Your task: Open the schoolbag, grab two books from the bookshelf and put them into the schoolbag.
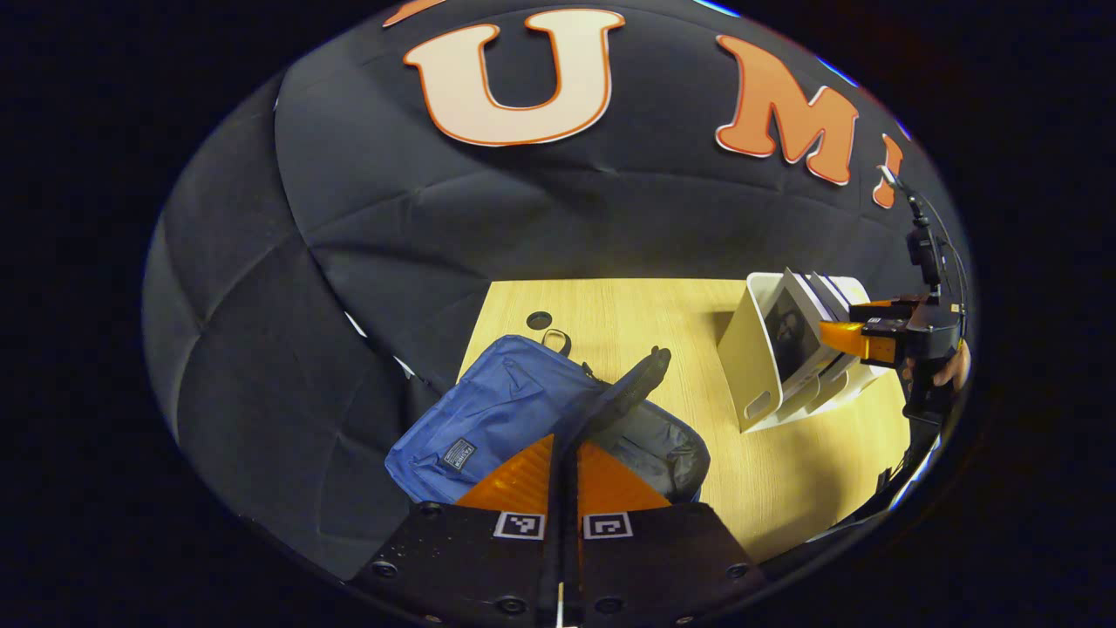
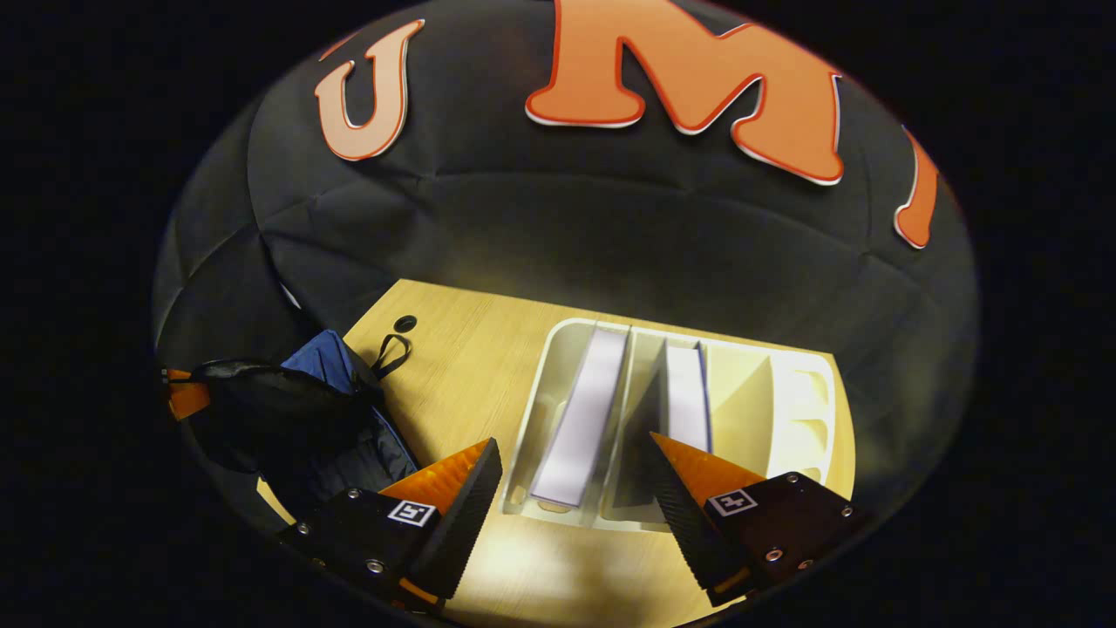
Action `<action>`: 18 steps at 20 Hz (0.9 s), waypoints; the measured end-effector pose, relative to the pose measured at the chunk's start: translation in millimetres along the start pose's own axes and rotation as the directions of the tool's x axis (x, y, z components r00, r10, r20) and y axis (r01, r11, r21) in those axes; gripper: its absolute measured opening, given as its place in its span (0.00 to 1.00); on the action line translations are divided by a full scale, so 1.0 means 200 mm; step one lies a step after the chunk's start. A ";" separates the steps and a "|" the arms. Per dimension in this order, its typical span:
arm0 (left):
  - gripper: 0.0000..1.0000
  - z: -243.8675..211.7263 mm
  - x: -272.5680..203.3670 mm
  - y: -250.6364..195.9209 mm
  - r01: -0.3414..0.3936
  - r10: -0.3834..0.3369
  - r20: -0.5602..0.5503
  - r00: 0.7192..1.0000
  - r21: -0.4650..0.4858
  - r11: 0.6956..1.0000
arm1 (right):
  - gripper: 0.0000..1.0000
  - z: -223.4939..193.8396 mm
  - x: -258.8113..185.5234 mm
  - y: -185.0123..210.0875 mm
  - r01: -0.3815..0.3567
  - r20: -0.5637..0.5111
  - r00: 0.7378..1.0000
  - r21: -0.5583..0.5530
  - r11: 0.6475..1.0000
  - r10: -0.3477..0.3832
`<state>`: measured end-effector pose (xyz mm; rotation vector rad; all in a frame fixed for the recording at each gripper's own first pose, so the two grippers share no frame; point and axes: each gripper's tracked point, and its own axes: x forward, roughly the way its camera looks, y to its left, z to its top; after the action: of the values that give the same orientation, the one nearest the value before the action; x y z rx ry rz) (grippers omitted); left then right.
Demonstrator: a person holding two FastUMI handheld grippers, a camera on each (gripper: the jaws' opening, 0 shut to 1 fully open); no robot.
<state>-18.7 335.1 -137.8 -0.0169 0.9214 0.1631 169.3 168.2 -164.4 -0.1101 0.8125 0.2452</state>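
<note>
Right gripper [image 2: 575,488] hangs wide open over the white bookshelf [image 2: 811,392], a book [image 2: 582,414] at twelve o'clock between its fingers — stiff and probably slick, best pinched across the spine. Left gripper [image 1: 565,453], fingers together, holds the soft schoolbag [image 1: 497,410] flap [image 1: 628,388].

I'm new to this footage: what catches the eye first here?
The blue schoolbag lies open on the wooden table, its flap pinched up by the shut left gripper. Beside it stands a white bookshelf holding two books, with the open right gripper poised just before them.
</note>
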 end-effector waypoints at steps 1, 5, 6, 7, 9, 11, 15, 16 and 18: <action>0.02 0.02 0.00 0.02 0.006 -0.006 0.002 1.000 -0.002 1.000 | 0.97 0.02 0.04 -0.01 0.010 -0.028 1.000 0.008 1.000 -0.010; 0.02 0.06 0.04 0.05 0.034 -0.034 0.014 0.999 0.007 0.999 | 0.93 0.03 0.20 -0.06 0.080 -0.135 0.988 0.041 0.996 -0.073; 0.02 0.05 0.05 0.04 0.044 -0.044 0.012 0.999 0.009 0.999 | 0.93 0.02 0.24 -0.07 0.095 -0.168 0.982 0.042 0.995 -0.087; 0.02 0.06 0.05 0.04 0.052 -0.052 0.012 0.999 0.006 0.999 | 0.92 0.02 0.29 -0.07 0.097 -0.197 0.977 0.046 0.994 -0.086; 0.02 0.06 0.06 0.03 0.068 -0.068 0.013 0.998 0.004 0.998 | 0.85 0.00 0.34 -0.08 0.107 -0.265 0.960 0.043 0.993 -0.092; 0.02 0.06 0.06 0.04 0.083 -0.083 0.013 0.996 -0.003 0.997 | 0.77 -0.07 0.39 -0.11 0.126 -0.338 0.934 0.024 0.992 -0.111; 0.02 0.04 0.06 0.04 0.107 -0.107 0.015 0.994 -0.016 0.994 | 0.52 -0.09 0.39 -0.13 0.155 -0.402 0.905 0.011 0.988 -0.138; 0.02 0.03 0.06 0.04 0.110 -0.110 0.013 0.994 -0.019 0.994 | 0.48 -0.10 0.38 -0.12 0.149 -0.429 0.893 0.004 0.989 -0.133; 0.02 0.03 0.06 0.04 0.122 -0.122 0.015 0.992 -0.024 0.992 | 0.47 -0.10 0.37 -0.09 0.131 -0.432 0.895 0.010 0.991 -0.114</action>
<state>-7.2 344.5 -143.8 -0.0949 0.9019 0.0608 209.4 159.1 -232.3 -0.1820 1.2473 0.0834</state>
